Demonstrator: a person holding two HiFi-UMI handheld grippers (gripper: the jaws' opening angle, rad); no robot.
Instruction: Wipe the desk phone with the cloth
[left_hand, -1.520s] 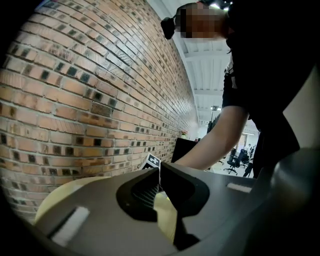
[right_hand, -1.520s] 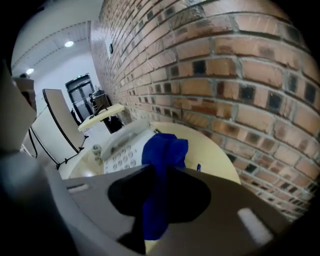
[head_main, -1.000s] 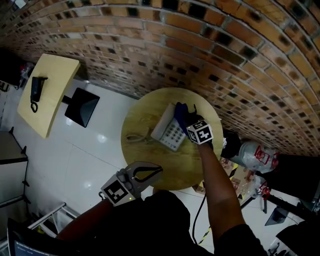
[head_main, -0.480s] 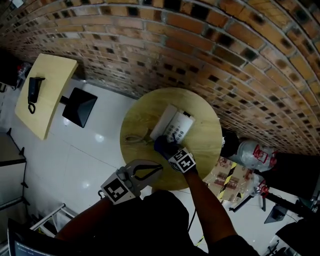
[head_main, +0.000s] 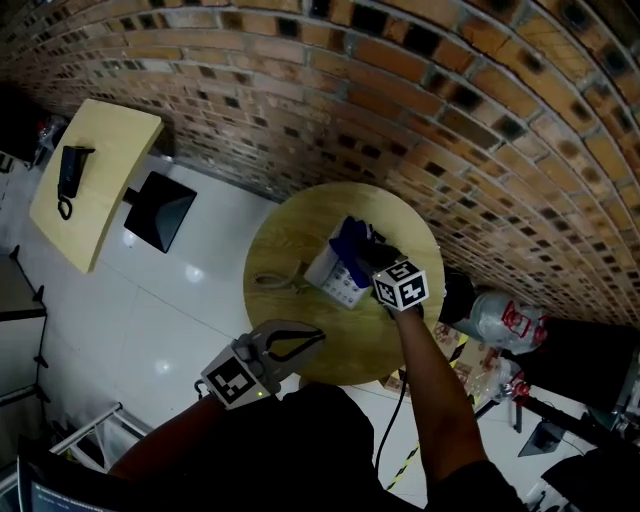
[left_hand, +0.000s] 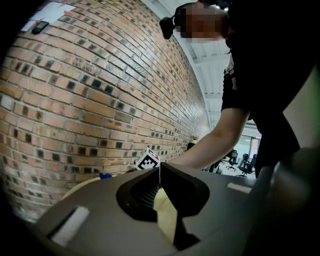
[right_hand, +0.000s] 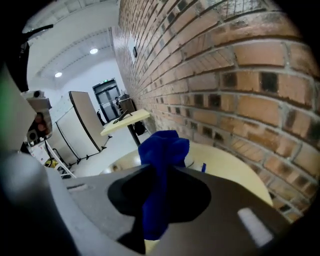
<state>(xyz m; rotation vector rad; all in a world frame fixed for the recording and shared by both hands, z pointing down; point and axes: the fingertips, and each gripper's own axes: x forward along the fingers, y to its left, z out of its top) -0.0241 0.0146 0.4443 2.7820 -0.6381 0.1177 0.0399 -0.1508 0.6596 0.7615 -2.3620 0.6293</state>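
Observation:
A white desk phone (head_main: 334, 277) with a grey keypad lies on the round wooden table (head_main: 290, 225). Its cord (head_main: 273, 280) trails off to the left. My right gripper (head_main: 366, 256) is shut on a blue cloth (head_main: 350, 238) and presses it on the phone's far right part. In the right gripper view the cloth (right_hand: 163, 148) bunches up between the jaws of the right gripper (right_hand: 161, 172). My left gripper (head_main: 316, 339) hovers at the table's near edge, away from the phone. The left gripper (left_hand: 159, 169) has its tips together with nothing between them.
A brick wall (head_main: 420, 110) curves right behind the table. A rectangular yellow table (head_main: 95, 180) with a black handset (head_main: 72, 172) stands at the left, with a black square base (head_main: 160, 212) on the white floor beside it. Bags (head_main: 505, 318) and a cable (head_main: 392, 430) lie at the right.
My right gripper dragged the cloth over the phone to its near edge, then went back to the far right part. The left gripper stayed still.

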